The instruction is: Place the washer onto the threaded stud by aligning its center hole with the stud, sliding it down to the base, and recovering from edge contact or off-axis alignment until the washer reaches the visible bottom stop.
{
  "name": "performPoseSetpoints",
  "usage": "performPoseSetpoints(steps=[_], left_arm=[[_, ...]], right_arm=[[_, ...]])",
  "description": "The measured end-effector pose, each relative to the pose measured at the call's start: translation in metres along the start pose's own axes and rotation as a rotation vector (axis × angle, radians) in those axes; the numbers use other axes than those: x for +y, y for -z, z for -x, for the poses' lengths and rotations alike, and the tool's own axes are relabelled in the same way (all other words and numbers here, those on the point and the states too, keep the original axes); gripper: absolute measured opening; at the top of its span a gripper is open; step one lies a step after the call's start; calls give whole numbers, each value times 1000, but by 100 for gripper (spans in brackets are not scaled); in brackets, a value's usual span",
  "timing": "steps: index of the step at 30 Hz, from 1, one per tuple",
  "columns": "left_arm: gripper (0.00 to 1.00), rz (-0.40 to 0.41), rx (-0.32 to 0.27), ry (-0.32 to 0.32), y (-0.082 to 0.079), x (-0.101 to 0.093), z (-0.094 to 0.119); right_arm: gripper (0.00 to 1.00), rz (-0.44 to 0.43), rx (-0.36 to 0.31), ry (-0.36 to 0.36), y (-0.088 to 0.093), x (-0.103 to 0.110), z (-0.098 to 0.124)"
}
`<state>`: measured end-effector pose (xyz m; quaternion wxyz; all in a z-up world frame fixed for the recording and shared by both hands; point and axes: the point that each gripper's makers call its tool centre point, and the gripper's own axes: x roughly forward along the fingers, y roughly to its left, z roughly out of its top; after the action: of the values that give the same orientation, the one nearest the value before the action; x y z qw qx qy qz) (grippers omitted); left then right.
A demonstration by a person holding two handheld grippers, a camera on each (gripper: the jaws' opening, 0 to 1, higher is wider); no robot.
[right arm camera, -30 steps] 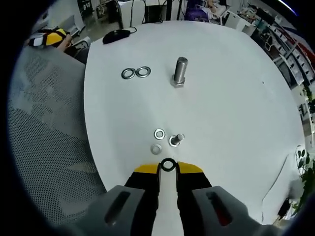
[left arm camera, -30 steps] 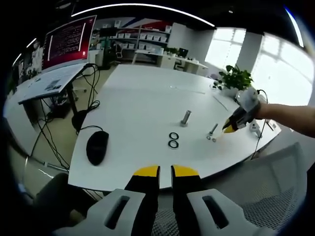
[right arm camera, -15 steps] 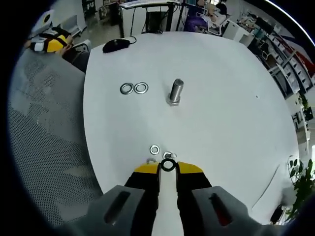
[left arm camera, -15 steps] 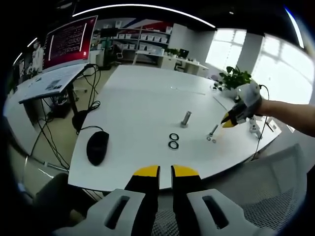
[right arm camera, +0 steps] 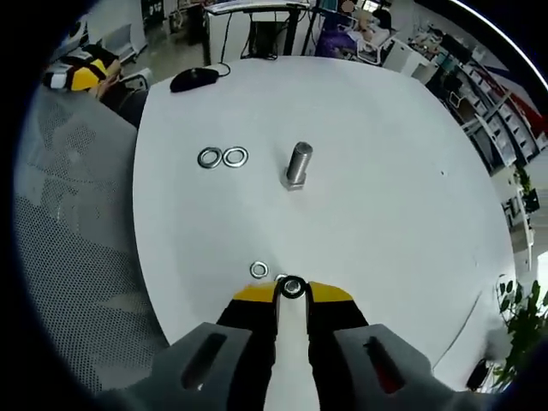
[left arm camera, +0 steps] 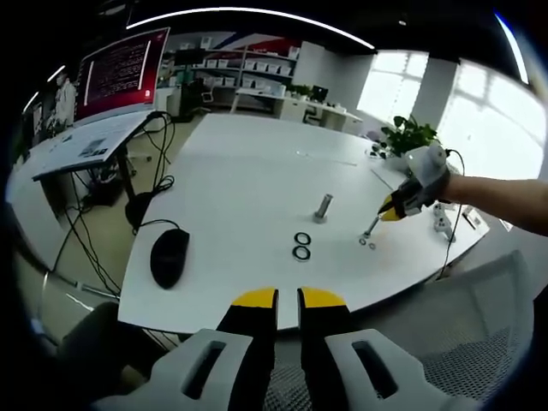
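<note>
In the right gripper view, the right hand-held gripper (right arm camera: pixel 292 292) pinches a small washer (right arm camera: pixel 292 287) between its yellow-tipped jaws, the ring standing at the very tips with its dark hole facing the camera. It hangs low over the white bench (right arm camera: pixel 385 197), right above a small threaded stud (right arm camera: pixel 281 279) whose top barely peeks out beside the washer, and a loose washer (right arm camera: pixel 259 271) lies flat just to the left of that. Further across the bench a large bolt (right arm camera: pixel 297 164) stands upright on its head, with a pair of larger washers (right arm camera: pixel 222 157) lying side by side, touching, to its left. In the left gripper view, the left hand-held gripper (left arm camera: pixel 288 299) sits at the near edge of the bench with its jaws nearly together and nothing between them; a black mouse (left arm camera: pixel 169 256) rests on the bench to its left, and the small stud appears tilted under the right hand-held gripper's tips
</note>
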<state>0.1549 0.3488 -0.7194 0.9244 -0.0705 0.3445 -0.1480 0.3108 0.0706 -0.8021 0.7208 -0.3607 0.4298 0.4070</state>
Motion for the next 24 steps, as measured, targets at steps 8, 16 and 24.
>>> performPoseSetpoints(steps=[8,16,24], left_arm=[[7,5,-8,0,-1,0,0],[7,14,-30,1,-4,0,1],[7,17,-41,-5,-5,0,2]], right_arm=[[13,9,21,-9,3,-1,-4],[13,26,30,-10,3,0,-11],[13,38,44,-21,10,1,-21]])
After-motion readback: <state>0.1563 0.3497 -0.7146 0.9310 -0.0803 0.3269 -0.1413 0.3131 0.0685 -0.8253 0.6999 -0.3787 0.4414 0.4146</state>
